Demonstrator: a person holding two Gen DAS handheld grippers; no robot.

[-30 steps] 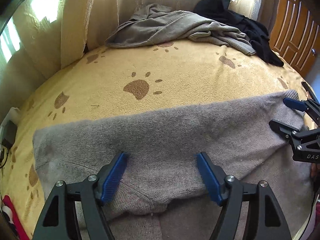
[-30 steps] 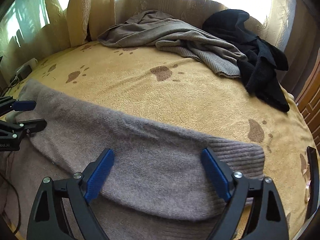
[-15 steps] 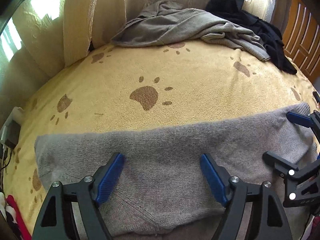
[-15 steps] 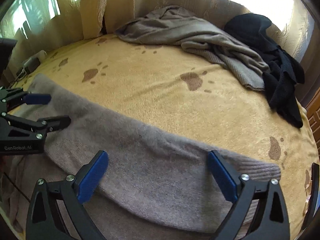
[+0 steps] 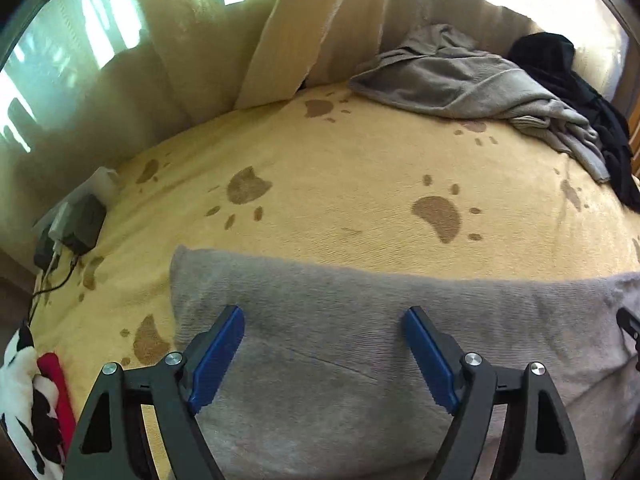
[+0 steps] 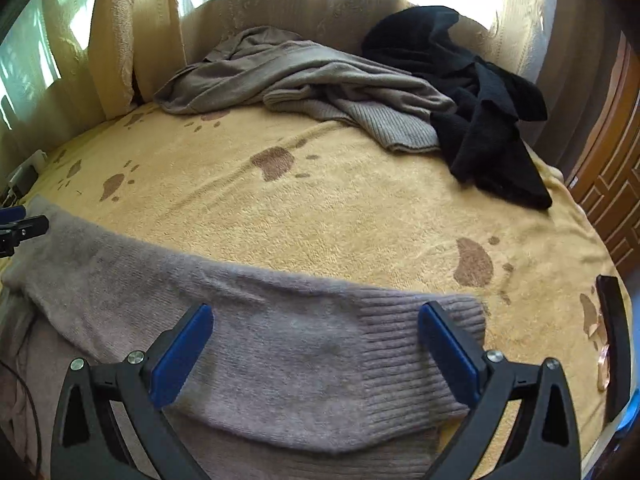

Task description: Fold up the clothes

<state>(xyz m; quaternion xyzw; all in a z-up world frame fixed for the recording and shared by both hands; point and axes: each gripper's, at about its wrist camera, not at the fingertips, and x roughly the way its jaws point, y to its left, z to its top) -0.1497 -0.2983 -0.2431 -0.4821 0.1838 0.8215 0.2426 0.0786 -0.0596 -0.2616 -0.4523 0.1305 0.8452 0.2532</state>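
A grey-brown knit sweater [image 5: 360,340] lies folded in a long band across the near side of the yellow paw-print blanket [image 5: 360,200]. My left gripper [image 5: 324,356] hovers over its left part, open, blue pads apart with nothing between them. My right gripper [image 6: 316,354] is open just as wide above the sweater [image 6: 280,340], near its ribbed hem [image 6: 424,344]. In the right wrist view the left gripper [image 6: 20,222] shows at the left edge. A tip of the right gripper [image 5: 630,328] shows at the right edge of the left wrist view.
A crumpled grey knit [image 6: 320,84] and a black garment [image 6: 480,100] are piled at the far side by the curtains [image 5: 304,32]. Chargers and cables [image 5: 76,224] sit at the left edge, near a red, white and black cloth [image 5: 36,400]. A wooden door [image 6: 612,184] stands at right.
The left gripper has moved left along the sweater, toward its left end, and the right gripper has nearly left its view. Both pairs of jaws stand a little wider.
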